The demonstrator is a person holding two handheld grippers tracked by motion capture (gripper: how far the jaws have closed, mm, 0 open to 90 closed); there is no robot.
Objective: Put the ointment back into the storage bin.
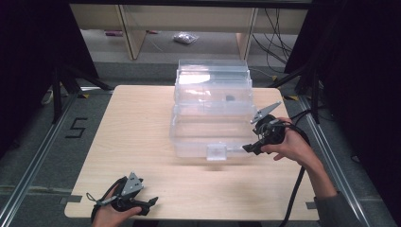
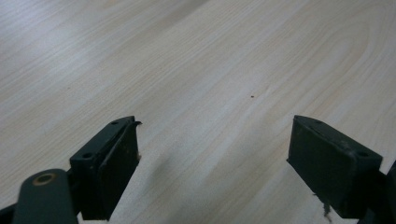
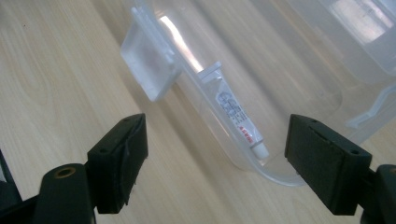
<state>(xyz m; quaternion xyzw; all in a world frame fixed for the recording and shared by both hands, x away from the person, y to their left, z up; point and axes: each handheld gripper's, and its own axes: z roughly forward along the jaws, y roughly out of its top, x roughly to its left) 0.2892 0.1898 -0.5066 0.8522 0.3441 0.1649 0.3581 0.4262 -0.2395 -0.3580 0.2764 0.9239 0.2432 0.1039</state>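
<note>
Right gripper (image 1: pixel 249 148) is sitting jaws wide apart at the near right corner of the clear plastic box (image 1: pixel 211 111), nothing between the jaws. In the right gripper view (image 3: pixel 215 161) the jaws are straddling that rounded corner without touching it. Inside the box, a small white tube (image 3: pixel 234 113) is lying along the near wall, its cap end pointing toward the corner; the tube is also faintly showing from above (image 1: pixel 234 148). A flat clear latch tab (image 3: pixel 149 67) is hanging off the outside of the box's near wall, left of the tube; from above it (image 1: pixel 216 152) is sitting mid-front of the box. Box lid is standing open, tilted back on the far side. Right hand (image 1: pixel 291 144) is holding the gripper just right of the box.

Left gripper (image 1: pixel 152 202) is resting well apart from the box, at the near left of the wooden table (image 1: pixel 137 123), held by the left hand (image 1: pixel 111 215). Its own view (image 2: pixel 212 149) is showing jaws spread open over bare wood, holding nothing.
</note>
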